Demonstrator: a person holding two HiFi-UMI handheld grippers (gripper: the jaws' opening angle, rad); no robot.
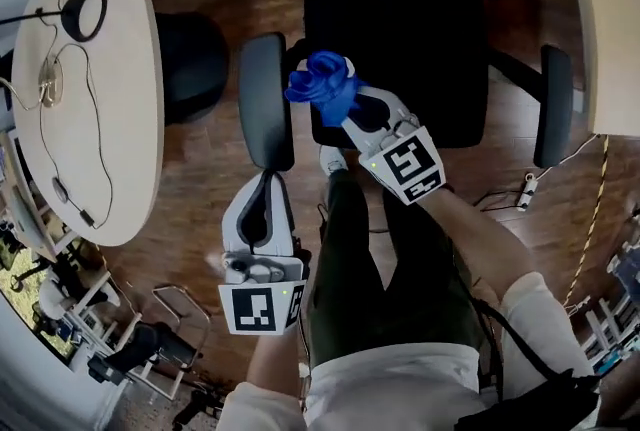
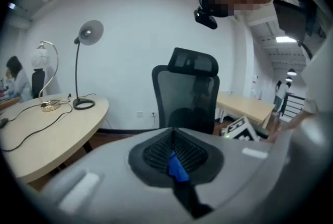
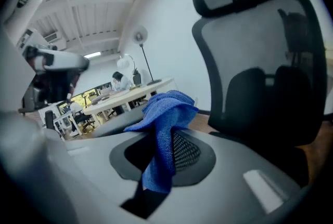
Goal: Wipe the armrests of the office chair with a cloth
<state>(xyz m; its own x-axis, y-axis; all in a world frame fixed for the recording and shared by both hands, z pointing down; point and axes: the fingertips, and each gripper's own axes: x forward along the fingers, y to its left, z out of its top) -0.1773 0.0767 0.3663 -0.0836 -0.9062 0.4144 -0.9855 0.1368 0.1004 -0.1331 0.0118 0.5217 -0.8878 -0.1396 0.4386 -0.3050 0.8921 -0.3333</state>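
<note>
Right gripper [image 1: 343, 115]: jaws clamped on blue cloth [image 1: 322, 86], which bunches beyond the tips; chair [image 1: 420, 39] ahead.
Left gripper [image 1: 266, 179]: jaws pressed together; armrest [image 1: 264, 99] just ahead.

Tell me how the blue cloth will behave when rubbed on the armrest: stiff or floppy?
Probably floppy: the blue cloth droops in folds from the right tool. Likely light, as one pinch carries the whole bunch. Its knitted texture should drag on the armrest rather than slip.

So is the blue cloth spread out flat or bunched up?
Bunched up. The blue cloth is a crumpled wad pinched in the right claw, its folds sticking out past the jaws, no part laid flat.
</note>
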